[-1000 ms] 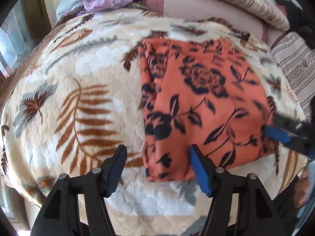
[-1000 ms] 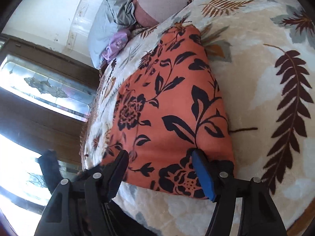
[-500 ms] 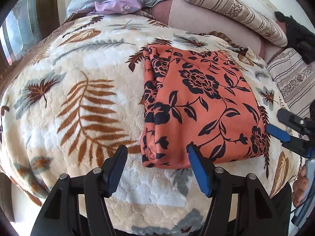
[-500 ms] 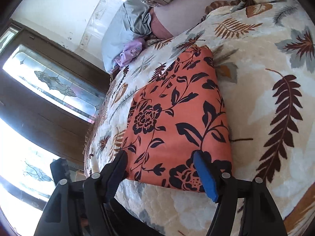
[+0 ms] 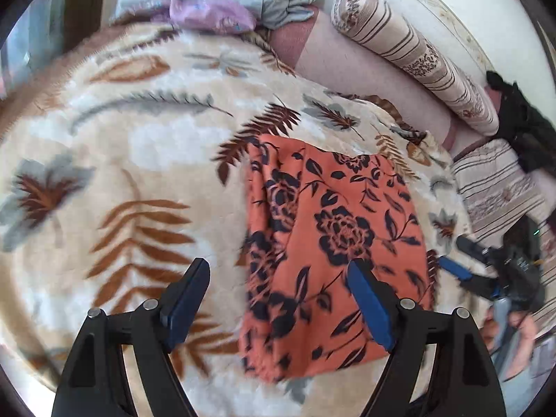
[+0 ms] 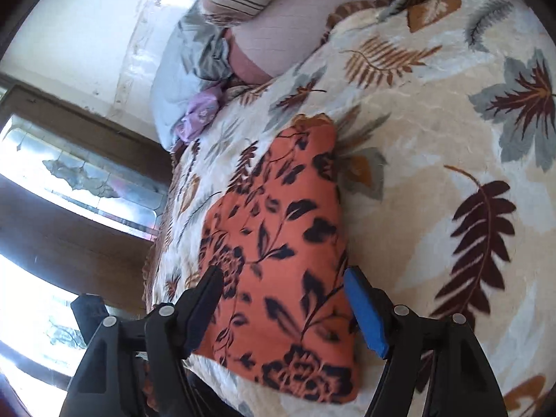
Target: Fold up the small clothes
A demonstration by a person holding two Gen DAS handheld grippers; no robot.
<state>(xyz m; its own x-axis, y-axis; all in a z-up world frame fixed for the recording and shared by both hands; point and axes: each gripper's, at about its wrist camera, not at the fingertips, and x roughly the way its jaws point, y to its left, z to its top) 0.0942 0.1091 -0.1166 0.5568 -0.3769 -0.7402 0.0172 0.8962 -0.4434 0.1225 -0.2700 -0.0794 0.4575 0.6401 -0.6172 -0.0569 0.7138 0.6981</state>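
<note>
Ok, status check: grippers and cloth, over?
Left gripper open, right gripper open, both empty. Orange floral cloth folded flat on blanket. Nothing blocking.

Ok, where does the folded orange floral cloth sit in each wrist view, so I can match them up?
Left wrist: the orange floral cloth lies right of centre on the leaf-print blanket, its near part between the open left gripper fingers.
Right wrist: the cloth runs from centre to bottom, between the open right gripper fingers.
Shared landmark: the lilac garment at the bed's far end.
</note>
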